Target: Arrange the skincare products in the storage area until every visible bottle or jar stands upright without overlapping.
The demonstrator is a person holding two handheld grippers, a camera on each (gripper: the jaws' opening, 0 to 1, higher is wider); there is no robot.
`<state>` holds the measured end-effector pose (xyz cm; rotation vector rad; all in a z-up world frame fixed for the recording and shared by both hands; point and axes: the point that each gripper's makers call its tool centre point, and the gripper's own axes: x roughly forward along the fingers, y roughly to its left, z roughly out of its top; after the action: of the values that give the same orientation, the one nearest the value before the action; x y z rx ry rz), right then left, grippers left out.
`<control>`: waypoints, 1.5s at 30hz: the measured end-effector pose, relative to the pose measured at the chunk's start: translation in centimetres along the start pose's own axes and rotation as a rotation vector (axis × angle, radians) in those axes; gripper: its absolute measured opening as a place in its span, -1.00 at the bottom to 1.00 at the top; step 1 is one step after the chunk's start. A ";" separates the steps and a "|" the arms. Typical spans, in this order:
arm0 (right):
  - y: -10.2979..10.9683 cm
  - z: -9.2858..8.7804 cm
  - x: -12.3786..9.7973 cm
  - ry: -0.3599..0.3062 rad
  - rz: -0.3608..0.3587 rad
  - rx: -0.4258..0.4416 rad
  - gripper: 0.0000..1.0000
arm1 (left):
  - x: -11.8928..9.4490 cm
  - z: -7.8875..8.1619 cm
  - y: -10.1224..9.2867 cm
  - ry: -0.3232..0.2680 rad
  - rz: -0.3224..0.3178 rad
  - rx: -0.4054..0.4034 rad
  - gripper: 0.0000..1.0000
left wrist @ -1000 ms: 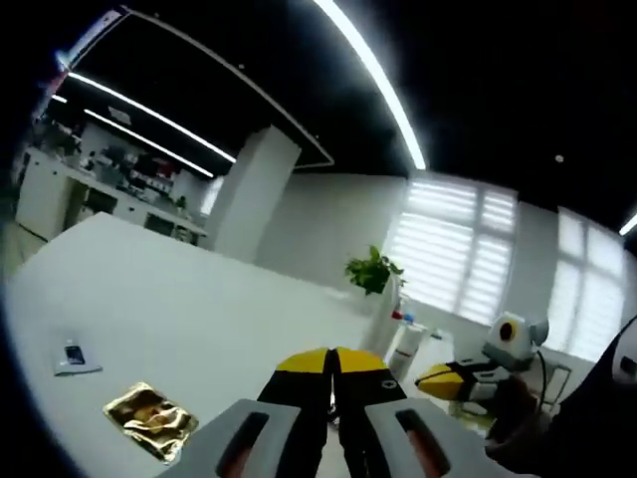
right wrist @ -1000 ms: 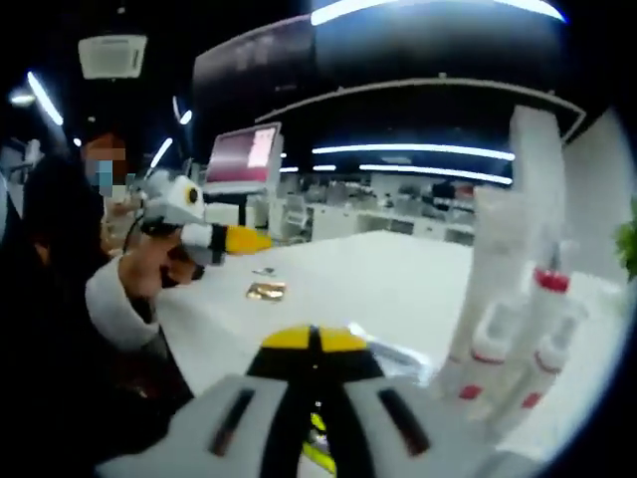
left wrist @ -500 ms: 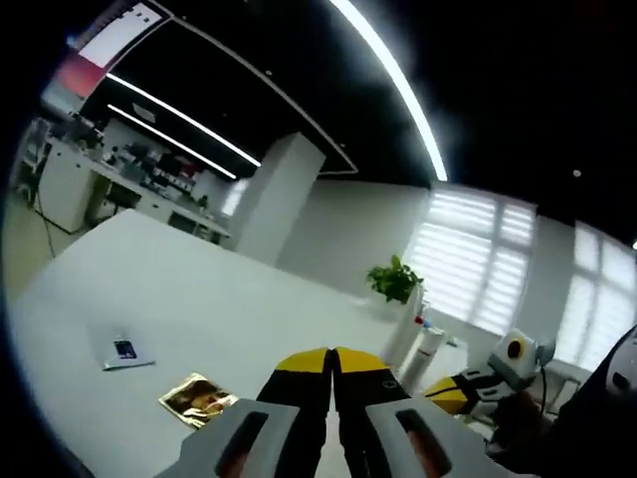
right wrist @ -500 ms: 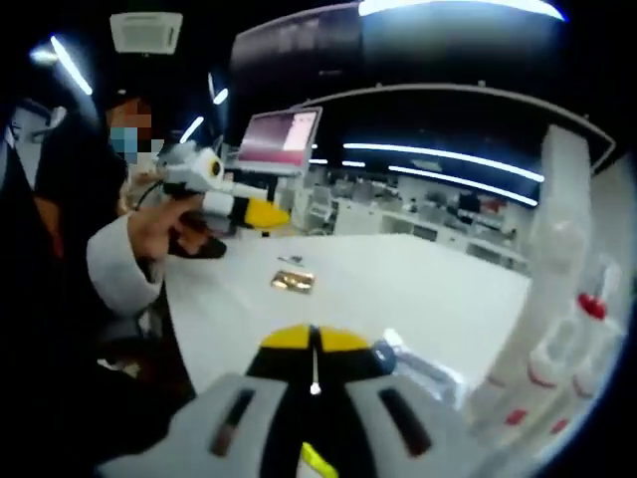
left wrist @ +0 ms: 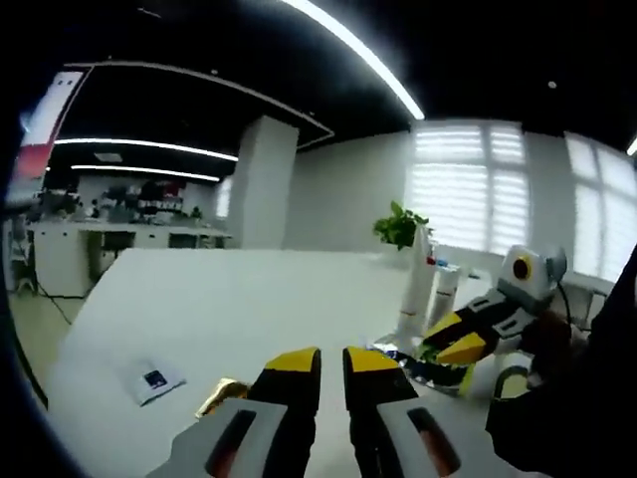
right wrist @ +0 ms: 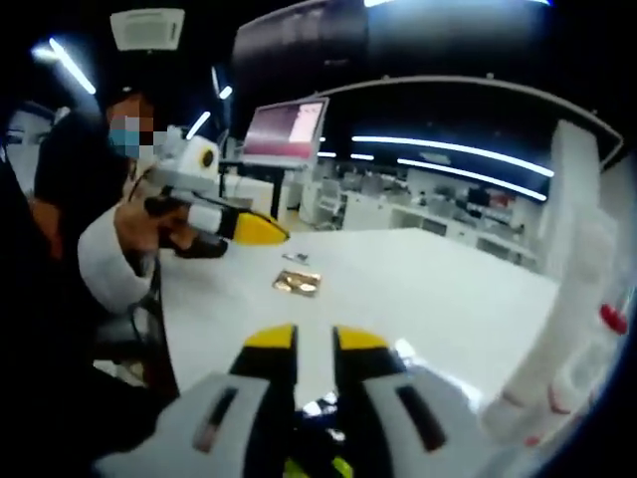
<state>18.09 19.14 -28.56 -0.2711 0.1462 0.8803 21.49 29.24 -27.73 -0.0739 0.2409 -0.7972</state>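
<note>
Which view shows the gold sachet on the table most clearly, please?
The right gripper view shows it best: the gold sachet lies flat and unobstructed on the white table, beyond the right tongs. In the left gripper view, the sachet is partly hidden behind the left tongs.

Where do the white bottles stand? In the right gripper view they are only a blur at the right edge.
Observer: In the left gripper view, two white bottles stand upright side by side on the table, just beyond the right gripper.
Operator: Is anything lying under my right jaws?
Observer: Yes, a shiny crinkled packet lies flat on the table just below them, and the jaws are apart.
Operator: And is the left gripper open?
Observer: The left gripper has a narrow gap between its jaws, with nothing held in it.
</note>
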 end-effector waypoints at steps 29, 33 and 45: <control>-2.8 4.4 9.7 0.134 0.153 -0.053 -0.36 | -1.2 0.1 6.1 0.176 0.050 0.076 -0.58; -2.8 4.1 10.2 0.163 0.160 -0.073 -0.34 | -1.2 -0.1 6.3 0.183 0.059 0.072 -0.59; -2.8 2.9 11.6 0.230 0.171 -0.141 -0.35 | -0.4 -1.7 7.1 0.254 0.094 0.071 -0.59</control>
<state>27.58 26.90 -28.09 -0.4976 0.3250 1.0293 25.79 34.51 -30.46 0.1056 0.4528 -0.7200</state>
